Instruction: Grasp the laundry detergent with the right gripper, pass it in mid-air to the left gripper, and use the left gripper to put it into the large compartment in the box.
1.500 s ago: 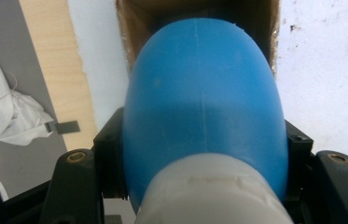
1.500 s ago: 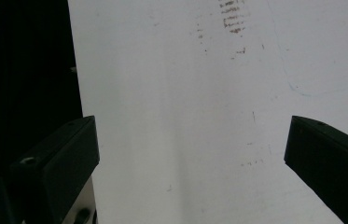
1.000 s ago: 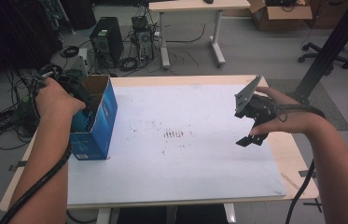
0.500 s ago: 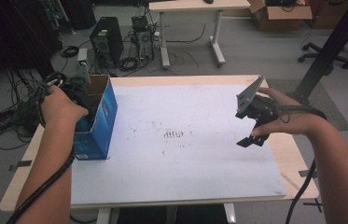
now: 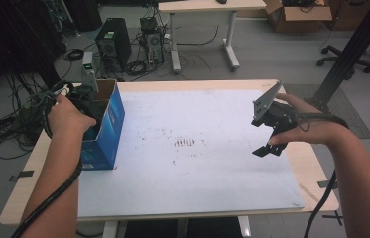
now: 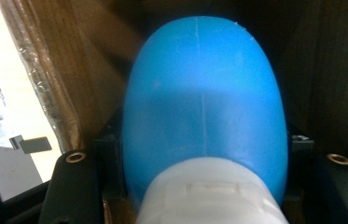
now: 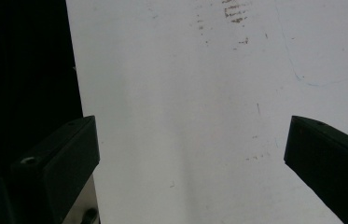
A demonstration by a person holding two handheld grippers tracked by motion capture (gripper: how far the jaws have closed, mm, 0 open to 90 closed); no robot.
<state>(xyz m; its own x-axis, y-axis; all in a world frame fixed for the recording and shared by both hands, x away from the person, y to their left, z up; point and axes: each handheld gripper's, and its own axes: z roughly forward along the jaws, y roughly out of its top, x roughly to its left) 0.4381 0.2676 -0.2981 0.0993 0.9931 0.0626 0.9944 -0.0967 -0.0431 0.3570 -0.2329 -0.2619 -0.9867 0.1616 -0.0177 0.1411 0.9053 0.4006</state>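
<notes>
A blue cardboard box (image 5: 109, 123) with its top flaps open stands on the left side of the table. My left gripper (image 6: 204, 149) reaches down into it, and in the high view the hand (image 5: 68, 116) covers it. In the left gripper view its jaws are shut on a blue bottle (image 6: 204, 98) with a white cap (image 6: 209, 196), brown box walls close around. My right gripper (image 5: 269, 148) hovers over the table's right side, open with nothing between its jaws. The right gripper view has the gripper (image 7: 192, 140) over the bare white sheet (image 7: 185, 93).
A white sheet (image 5: 197, 173) with faint brown marks (image 5: 185, 143) covers most of the wooden table (image 5: 316, 173). Behind the table, on the floor, stand a computer tower (image 5: 108, 42), tangled cables (image 5: 14, 124) and another desk (image 5: 202, 7). A black post (image 5: 353, 47) rises at the right.
My left hand has sunk a little deeper into the blue box. The right gripper has stayed where it was.
</notes>
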